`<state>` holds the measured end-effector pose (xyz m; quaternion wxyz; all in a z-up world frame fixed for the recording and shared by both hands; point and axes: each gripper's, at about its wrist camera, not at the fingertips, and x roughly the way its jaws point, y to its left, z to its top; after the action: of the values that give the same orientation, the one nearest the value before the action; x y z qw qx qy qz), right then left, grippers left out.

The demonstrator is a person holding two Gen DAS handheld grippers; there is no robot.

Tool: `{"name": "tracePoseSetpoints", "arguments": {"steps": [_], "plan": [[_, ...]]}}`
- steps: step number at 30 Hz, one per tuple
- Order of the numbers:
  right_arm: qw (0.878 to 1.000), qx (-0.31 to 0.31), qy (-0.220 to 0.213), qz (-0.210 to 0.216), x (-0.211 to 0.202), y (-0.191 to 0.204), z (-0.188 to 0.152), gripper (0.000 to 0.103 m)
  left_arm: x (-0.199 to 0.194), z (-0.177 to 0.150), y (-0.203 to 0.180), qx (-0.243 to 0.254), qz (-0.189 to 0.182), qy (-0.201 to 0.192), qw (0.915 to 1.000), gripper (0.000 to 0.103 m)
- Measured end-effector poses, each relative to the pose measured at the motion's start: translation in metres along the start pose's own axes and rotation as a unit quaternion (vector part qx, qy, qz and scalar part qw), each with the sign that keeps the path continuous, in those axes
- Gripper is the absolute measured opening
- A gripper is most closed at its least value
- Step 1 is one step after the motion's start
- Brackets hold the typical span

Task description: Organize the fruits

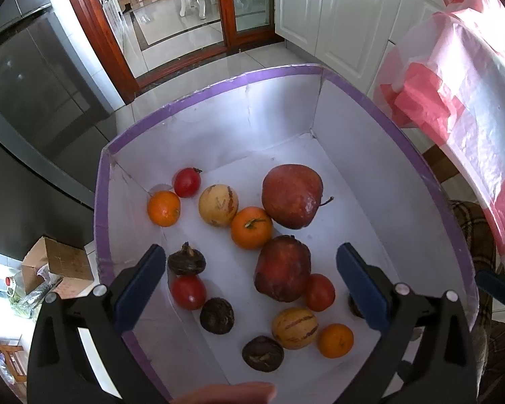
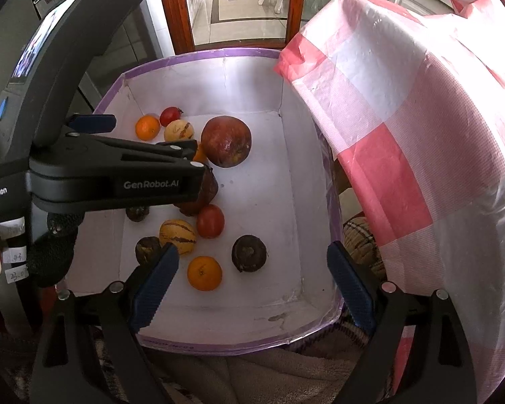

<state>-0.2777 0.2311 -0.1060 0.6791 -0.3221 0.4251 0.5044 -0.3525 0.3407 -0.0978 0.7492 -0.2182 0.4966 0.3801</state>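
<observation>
Fruits lie loose on the white floor of a purple-rimmed box [image 1: 212, 89], which stands beside a bench draped in a pink-and-white checked cloth [image 1: 461, 77]. Left to right in the left wrist view: a dark cabinet front [image 1: 33, 77], a wood-framed doorway [image 1: 101, 33] onto glossy tile, then white cupboards [image 1: 340, 10]. The left tool [image 1: 250, 276] hangs over the box with its jaws wide, empty, above a large red apple [image 1: 282, 269]. The right tool [image 2: 252, 274] is likewise wide and empty, above an orange [image 2: 204, 273]. Only the right wrist view shows the left tool's body from the side and a gloved hand [image 2: 50, 262] gripping it; only the left wrist view shows a cardboard carton [image 1: 55, 262] on the floor.
</observation>
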Motion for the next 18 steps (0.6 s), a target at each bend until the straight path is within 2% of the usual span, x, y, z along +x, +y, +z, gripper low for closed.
{"name": "tracePoseSetpoints", "arguments": {"steps": [18], "plan": [[1.000,0.001,0.013,-0.001,0.0049,-0.0032,-0.0026,0.087,0.0081,0.0005,-0.0006,0.001,-0.008,0.010,0.9999,0.102]]}}
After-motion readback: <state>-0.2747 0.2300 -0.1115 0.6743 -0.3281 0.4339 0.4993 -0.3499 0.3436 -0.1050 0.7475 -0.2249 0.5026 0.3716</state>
